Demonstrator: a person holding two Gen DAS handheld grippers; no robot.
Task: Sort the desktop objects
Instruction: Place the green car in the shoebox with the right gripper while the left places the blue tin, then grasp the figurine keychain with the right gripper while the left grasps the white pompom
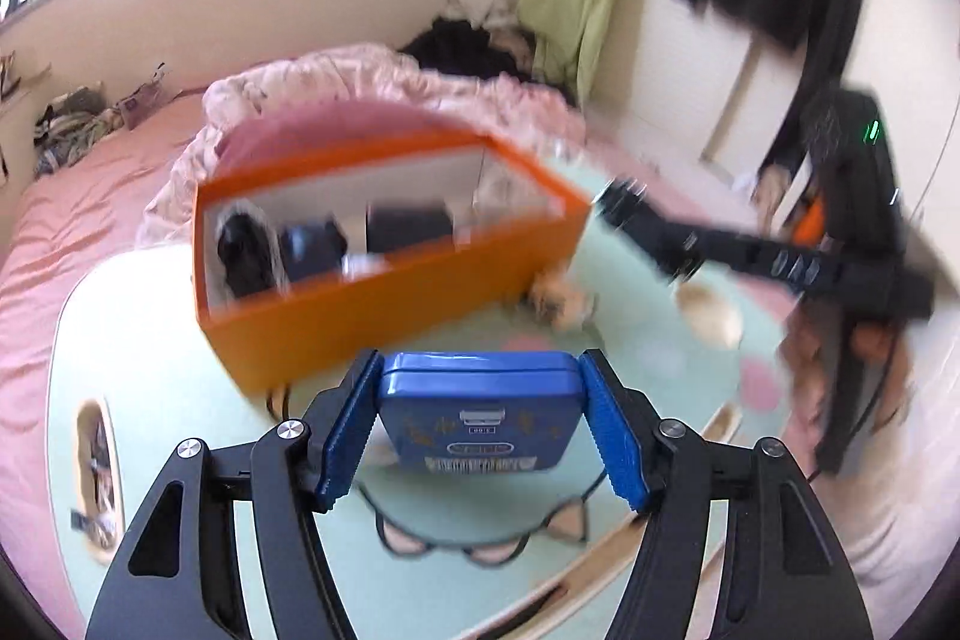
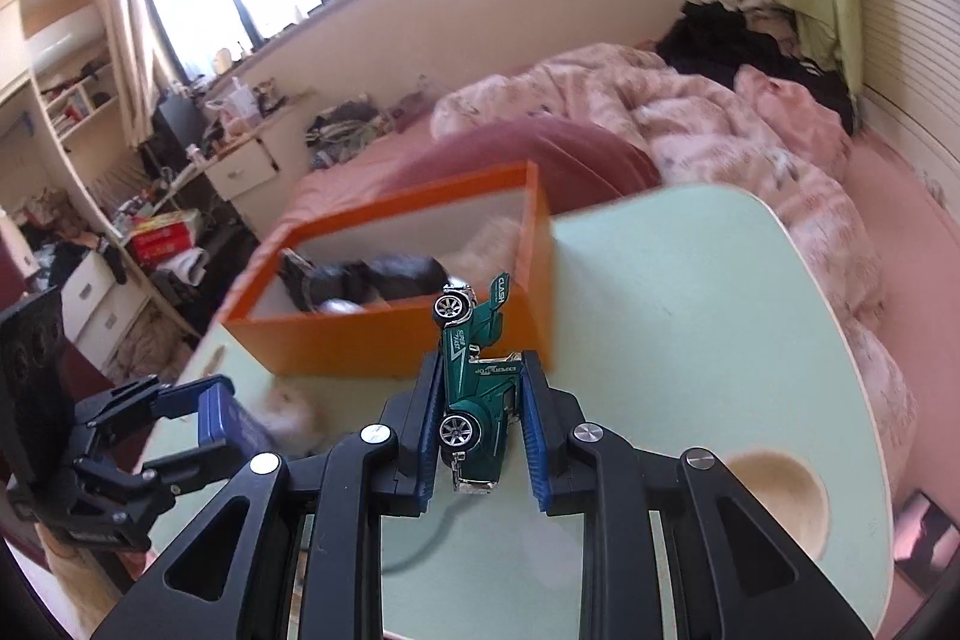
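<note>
The left gripper (image 1: 483, 430), nearest the lens, had its jaws clamped on one blue tin (image 1: 480, 415), a pad pressed to each short side, the tin held clear above the pale green tabletop (image 1: 150, 340). The right gripper (image 2: 478, 415) had its jaws closed on one green toy car (image 2: 477, 388), nose down and tail up, also off the tabletop. Just beyond both stood one orange box (image 1: 384, 304), open-topped, toward the far left of the tabletop, already holding several dark things too blurred to count. The step in hand looked like the carry: both items were gripped and raised, neither yet over the box. Next, each would likely need bringing above the box's open top and letting go there, one gripper at a time so they did not crowd each other. A small fluffy thing (image 1: 561, 301) lay by the box's near right corner, and a round pale cup (image 1: 708, 313) sat further right, both untouched.
</note>
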